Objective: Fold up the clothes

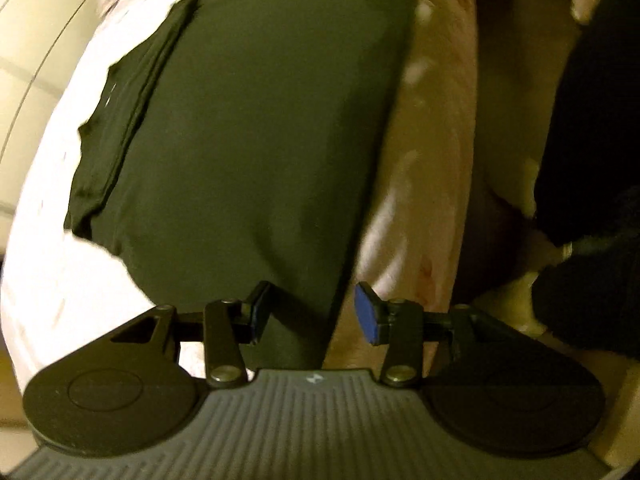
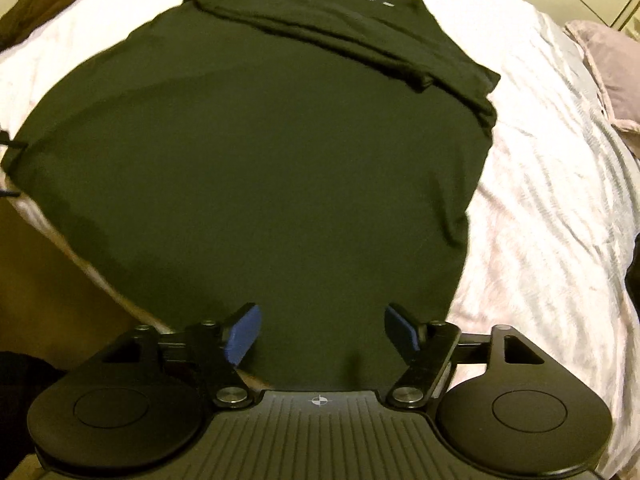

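Nearest you, your left gripper [image 1: 310, 312] hangs with its blue pads apart and nothing pinched, over the near side edge of the dark green T-shirt [image 1: 248, 140], while your right gripper [image 2: 322, 334] stands wider open and equally empty above the shirt's hem. The shirt lies flat on the white bedsheet [image 2: 540, 200], one sleeve [image 2: 360, 40] already folded across the chest, so you seem to be between folds. Next, I judge, you need to lower both grippers, pinch the hem at two corners and carry it toward the collar.
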`<state>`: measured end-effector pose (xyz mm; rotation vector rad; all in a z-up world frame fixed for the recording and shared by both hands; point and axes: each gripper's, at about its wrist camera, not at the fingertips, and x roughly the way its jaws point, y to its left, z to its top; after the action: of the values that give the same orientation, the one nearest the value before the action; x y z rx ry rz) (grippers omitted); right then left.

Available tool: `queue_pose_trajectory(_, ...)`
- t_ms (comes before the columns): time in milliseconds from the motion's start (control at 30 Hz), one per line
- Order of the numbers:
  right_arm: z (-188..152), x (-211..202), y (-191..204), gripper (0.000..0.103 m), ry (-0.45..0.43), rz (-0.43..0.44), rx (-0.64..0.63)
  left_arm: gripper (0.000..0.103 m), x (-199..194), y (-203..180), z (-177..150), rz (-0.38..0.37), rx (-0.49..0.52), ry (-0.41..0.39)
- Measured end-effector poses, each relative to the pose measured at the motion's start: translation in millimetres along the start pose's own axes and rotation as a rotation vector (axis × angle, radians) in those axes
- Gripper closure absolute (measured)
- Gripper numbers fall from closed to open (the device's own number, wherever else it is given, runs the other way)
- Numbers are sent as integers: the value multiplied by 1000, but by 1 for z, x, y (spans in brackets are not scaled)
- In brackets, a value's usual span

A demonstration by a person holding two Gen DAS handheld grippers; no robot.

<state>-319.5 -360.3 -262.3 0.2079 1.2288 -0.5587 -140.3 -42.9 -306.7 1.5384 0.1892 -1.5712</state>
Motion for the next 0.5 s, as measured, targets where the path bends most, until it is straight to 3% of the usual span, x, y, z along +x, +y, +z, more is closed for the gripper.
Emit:
queue_pose_trajectory(133, -11, 1, 22, 25, 11, -32, -18, 57, 17, -14, -6, 112, 82, 9)
queue_pose_trajectory(200, -14, 0, 29, 25, 15, -38, -9, 58, 20, -10, -8, 130, 79, 12)
queue_pose_trajectory(267, -15, -2, 35, 25, 5, -43, -14, 80, 18, 0, -10, 101, 37, 12)
queue_pose_trajectory(367, -16, -6, 45, 25, -26, -48, -44, 95, 9, 16, -12, 58, 8, -7)
queue_pose_trajectory(500, -14, -10, 67, 24, -128, -20, -157, 97, -6, 45, -15, 14, -137, -73)
